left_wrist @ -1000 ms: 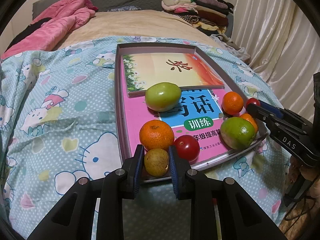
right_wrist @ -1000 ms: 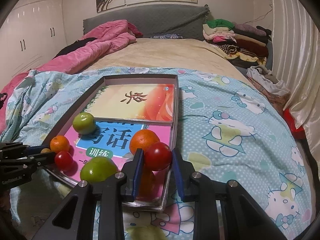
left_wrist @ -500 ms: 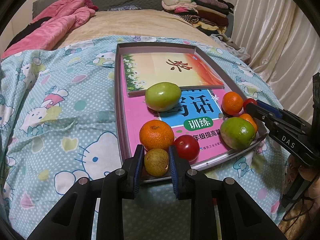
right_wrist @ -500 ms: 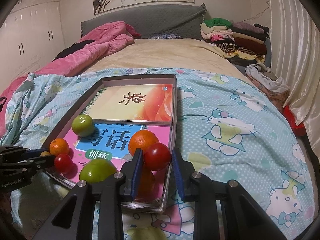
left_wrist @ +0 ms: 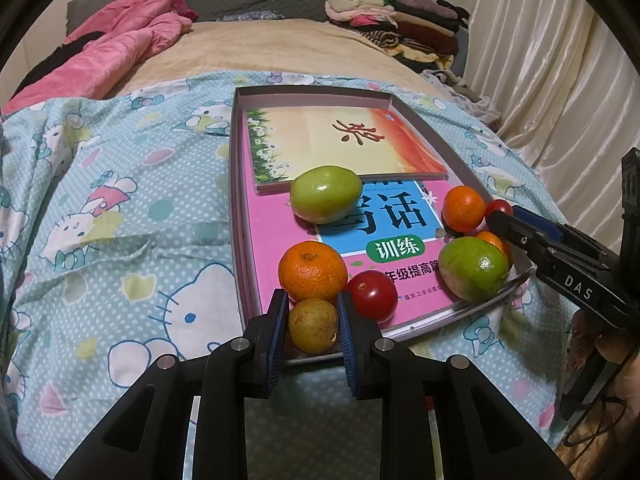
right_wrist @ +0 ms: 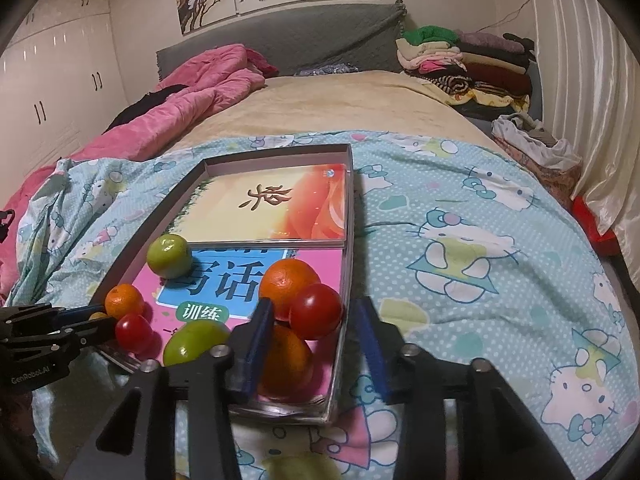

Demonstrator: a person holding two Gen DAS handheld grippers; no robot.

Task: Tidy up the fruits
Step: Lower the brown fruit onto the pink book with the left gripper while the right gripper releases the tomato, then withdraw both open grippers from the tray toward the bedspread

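A shallow grey tray (left_wrist: 236, 200) lies on the bed with books in it and fruit on them. My left gripper (left_wrist: 312, 320) is shut on a small brown fruit (left_wrist: 312, 326) at the tray's near edge, beside an orange (left_wrist: 313, 270) and a red tomato (left_wrist: 372, 295). In the right wrist view, my right gripper (right_wrist: 314, 306) has its jaws opening. A second red tomato (right_wrist: 316, 311) sits between them with a gap on each side, resting on an orange (right_wrist: 288, 364) in the tray's (right_wrist: 346, 264) near right corner. The right gripper (left_wrist: 500, 218) also shows side-on in the left wrist view.
Two green fruits (left_wrist: 326, 194) (left_wrist: 472, 268) and a small orange (left_wrist: 464, 208) lie on the pink book. Another green fruit (right_wrist: 300, 468) lies on the patterned blanket below the right gripper. A pink quilt (right_wrist: 180, 108) and stacked clothes (right_wrist: 460, 64) are at the bed's far end.
The right gripper's jaws have spread away from the red tomato, which stays on the oranges. The left gripper and its brown fruit have not moved.
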